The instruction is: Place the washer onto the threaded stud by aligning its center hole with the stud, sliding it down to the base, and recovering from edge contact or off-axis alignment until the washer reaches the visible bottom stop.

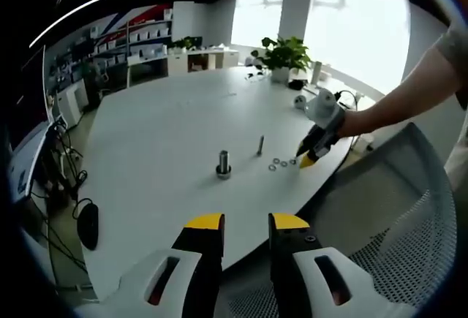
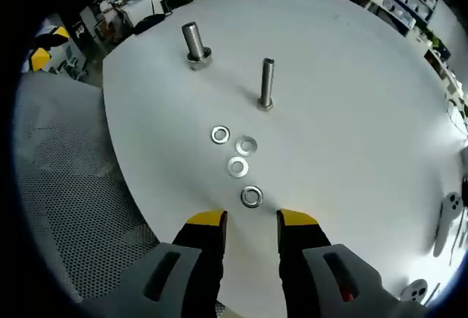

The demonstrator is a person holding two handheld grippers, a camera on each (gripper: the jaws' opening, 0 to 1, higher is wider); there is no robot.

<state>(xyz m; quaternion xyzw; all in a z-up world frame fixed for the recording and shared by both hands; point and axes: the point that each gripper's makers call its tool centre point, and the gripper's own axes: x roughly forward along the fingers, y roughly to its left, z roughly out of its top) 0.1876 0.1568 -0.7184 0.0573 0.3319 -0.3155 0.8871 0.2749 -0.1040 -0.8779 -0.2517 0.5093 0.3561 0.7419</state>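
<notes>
Washers lie flat on the table (image 2: 351, 135), four in a loose line; the nearest washer (image 2: 251, 197) sits just ahead of the right tool (image 2: 252, 221), whose jaws stand apart and empty. The slim stud (image 2: 266, 82) stands bare beyond the line, the thick stud (image 2: 194, 44) farther off. Left tool (image 1: 245, 223) hangs open off the table edge. Judged: pickup, alignment and seating all remain.

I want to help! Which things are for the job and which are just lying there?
For the job: four washers, thin stud, right gripper.

Just lying about: thick bolt, plant, mouse, mesh chair.
</notes>
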